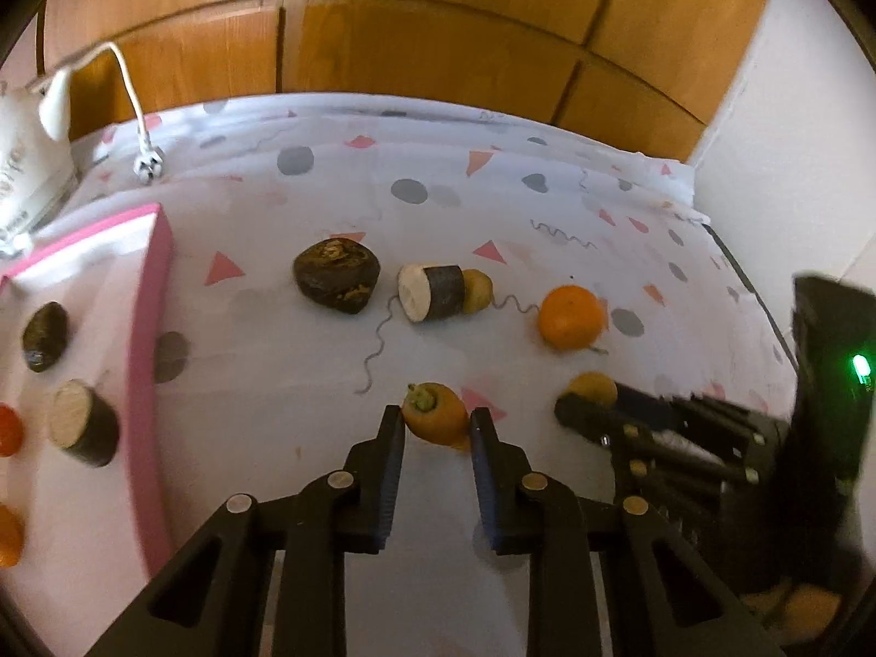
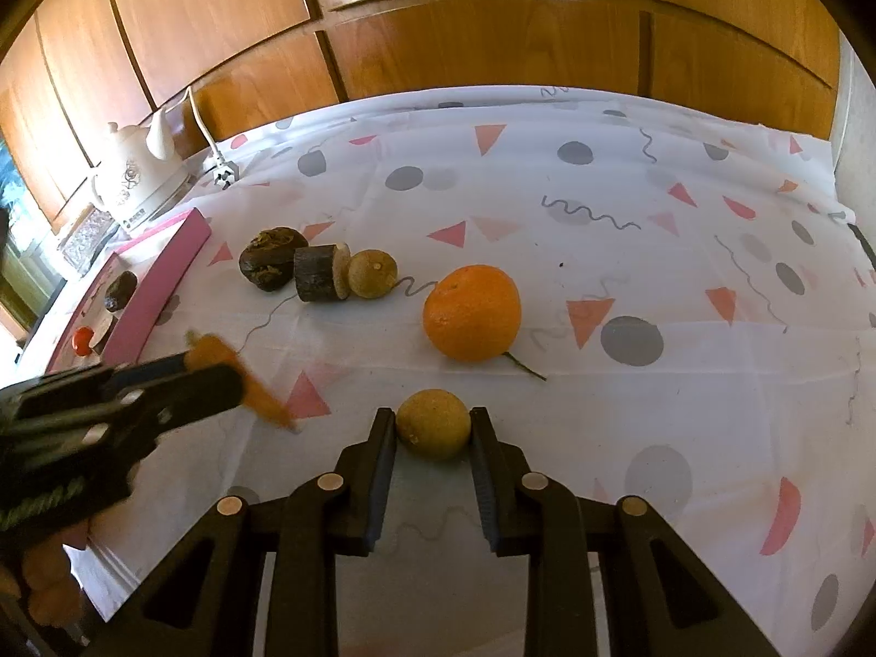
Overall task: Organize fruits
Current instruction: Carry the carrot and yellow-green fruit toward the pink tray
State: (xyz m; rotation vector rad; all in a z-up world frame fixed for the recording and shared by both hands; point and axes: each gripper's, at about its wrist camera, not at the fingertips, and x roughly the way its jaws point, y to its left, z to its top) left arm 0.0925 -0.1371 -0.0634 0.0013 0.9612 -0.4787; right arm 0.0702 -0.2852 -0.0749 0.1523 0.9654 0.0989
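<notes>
The stubby orange carrot (image 1: 436, 419) with its green stem end sat pinched between the left gripper (image 1: 437, 427), whose black fingers with ribbed blue pads were closed in on both its flanks; its tapered tip was blurred in the right wrist view. The right gripper (image 2: 432, 427) was clamped just as snugly on a small, round, rough-skinned tan fruit (image 2: 433, 423), held just above the white cloth (image 2: 684, 383) printed with pink triangles, grey dots and squiggles. Beyond that tan fruit lay the smooth round orange (image 2: 472, 312), a thin stem poking from under it. Left of the orange sat a second tan ball (image 2: 373, 273), touching a cut cylinder (image 2: 320, 272) with dark skin and a pale face, then a lumpy dark brown root (image 2: 270, 265). Farther left, the pink-rimmed tray (image 1: 147, 328) held another dark lump (image 1: 46, 336) and a cut cylinder (image 1: 85, 430); orange-red pieces there were cut off at the edge. A white kettle (image 2: 137, 175) stood behind the tray.
</notes>
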